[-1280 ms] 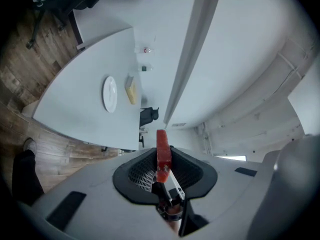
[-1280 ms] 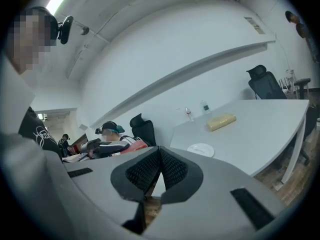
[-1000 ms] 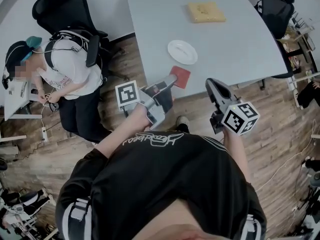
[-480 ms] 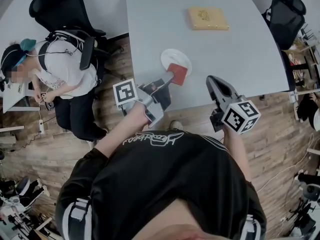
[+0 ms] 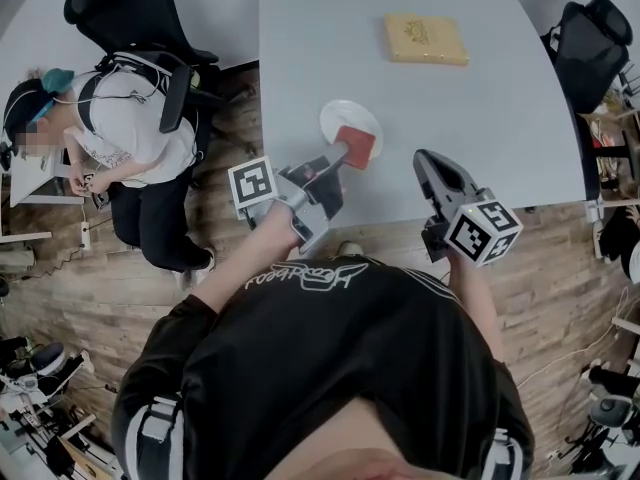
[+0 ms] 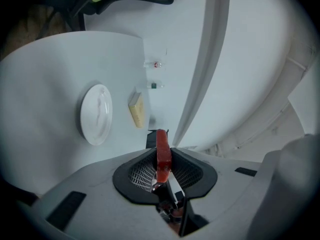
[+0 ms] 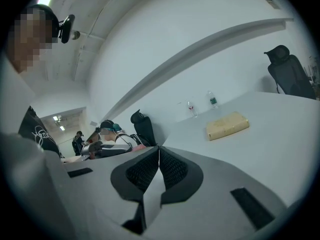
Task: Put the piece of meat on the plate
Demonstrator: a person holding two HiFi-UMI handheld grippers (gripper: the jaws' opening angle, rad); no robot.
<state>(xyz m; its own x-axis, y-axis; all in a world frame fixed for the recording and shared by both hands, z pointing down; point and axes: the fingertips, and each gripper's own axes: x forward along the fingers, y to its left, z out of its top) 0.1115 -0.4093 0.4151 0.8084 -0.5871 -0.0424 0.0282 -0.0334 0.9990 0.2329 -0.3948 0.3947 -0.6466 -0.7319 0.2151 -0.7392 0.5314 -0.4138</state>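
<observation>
Although the right tongs (image 7: 159, 170) sit nearest, pressed shut on nothing over the near edge of the worktop (image 5: 480, 148), the left tongs (image 5: 336, 160) carry the load. They are clamped on the piece of meat (image 5: 357, 146), a red slab held flat with its long axis running straight out from the pads. Just beyond it lies the white plate (image 5: 345, 118). In the head view the meat overlaps the plate's near rim, so the left hand is the closer one, but that view cannot show height. The left gripper view, rolled on its side, shows a gap between slab and plate, so I judge a short reach forward and down remains. Farthest off, a yellow block (image 5: 426, 38) lies well apart.
</observation>
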